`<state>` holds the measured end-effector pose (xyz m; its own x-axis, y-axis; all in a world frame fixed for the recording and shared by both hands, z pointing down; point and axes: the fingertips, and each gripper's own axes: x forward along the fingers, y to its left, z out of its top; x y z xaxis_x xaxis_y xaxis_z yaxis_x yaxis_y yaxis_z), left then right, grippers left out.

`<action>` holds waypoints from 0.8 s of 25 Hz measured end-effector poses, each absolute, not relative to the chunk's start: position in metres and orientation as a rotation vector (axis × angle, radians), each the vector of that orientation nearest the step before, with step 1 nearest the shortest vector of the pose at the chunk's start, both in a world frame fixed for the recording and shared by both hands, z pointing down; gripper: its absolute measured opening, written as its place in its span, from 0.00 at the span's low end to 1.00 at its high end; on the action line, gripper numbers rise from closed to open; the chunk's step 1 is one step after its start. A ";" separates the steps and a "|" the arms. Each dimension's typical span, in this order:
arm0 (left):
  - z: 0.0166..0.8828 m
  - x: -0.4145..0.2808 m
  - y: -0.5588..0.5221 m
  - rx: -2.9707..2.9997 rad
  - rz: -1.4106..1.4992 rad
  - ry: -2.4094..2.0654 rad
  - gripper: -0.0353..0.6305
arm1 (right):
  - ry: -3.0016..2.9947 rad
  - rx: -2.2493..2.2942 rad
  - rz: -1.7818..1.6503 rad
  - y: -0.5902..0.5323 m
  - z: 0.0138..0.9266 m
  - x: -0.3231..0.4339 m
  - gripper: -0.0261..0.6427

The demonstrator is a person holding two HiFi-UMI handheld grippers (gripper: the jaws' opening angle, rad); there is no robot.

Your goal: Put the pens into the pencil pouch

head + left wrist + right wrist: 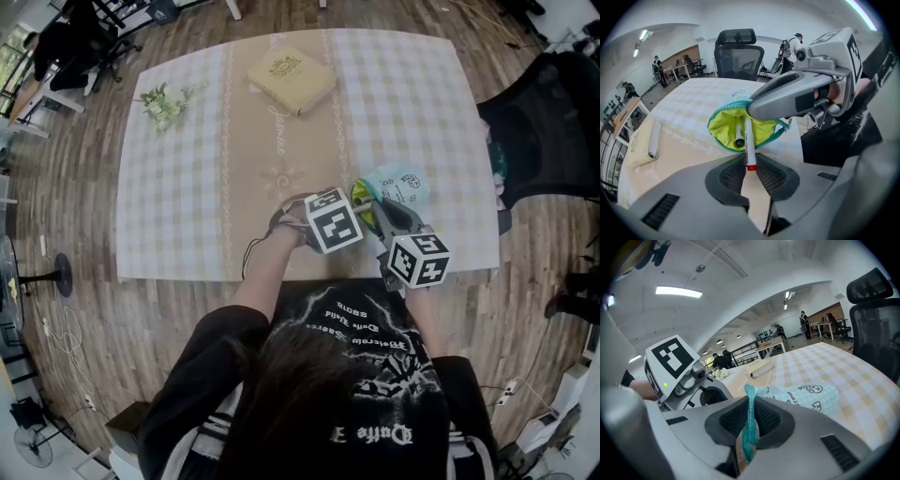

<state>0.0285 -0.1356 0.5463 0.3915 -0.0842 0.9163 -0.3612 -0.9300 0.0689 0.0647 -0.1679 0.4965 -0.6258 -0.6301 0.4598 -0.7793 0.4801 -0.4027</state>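
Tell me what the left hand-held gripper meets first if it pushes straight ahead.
Probably the open yellow-lined mouth of the pencil pouch; the red-ended pen it grips points in, though depth is unclear.

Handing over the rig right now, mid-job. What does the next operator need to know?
Left gripper: shut on a red-ended pen, whose far end is at the pouch mouth.
Right gripper: shut on the rim of the pencil pouch, holding it open.
Done: one black-ended pen lies inside the pouch.
Left: push the red-ended pen fully in, release it, then let go of the pouch.
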 end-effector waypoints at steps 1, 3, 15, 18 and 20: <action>0.546 0.031 -0.137 2.400 1.557 -0.394 0.18 | -2.483 1.203 0.868 -0.168 0.496 0.065 0.10; 0.545 0.037 -0.140 2.408 1.560 -0.398 0.18 | -2.491 1.197 0.872 -0.168 0.496 0.065 0.10; 0.524 0.083 -0.153 2.459 1.489 -0.477 0.18 | -2.522 1.181 0.908 -0.163 0.486 0.092 0.10; 0.524 0.078 -0.159 2.475 1.430 -0.481 0.18 | -2.524 1.169 0.920 -0.166 0.493 0.080 0.10; 0.527 0.069 -0.162 2.484 1.430 -0.475 0.18 | -2.525 1.166 0.922 -0.168 0.497 0.069 0.10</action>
<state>0.0690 -0.1616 0.5272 0.4695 -0.1601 0.8683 -0.3909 -0.9195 0.0418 0.0688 -0.1682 0.4968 -0.6646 -0.6124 0.4281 -0.7442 0.4909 -0.4530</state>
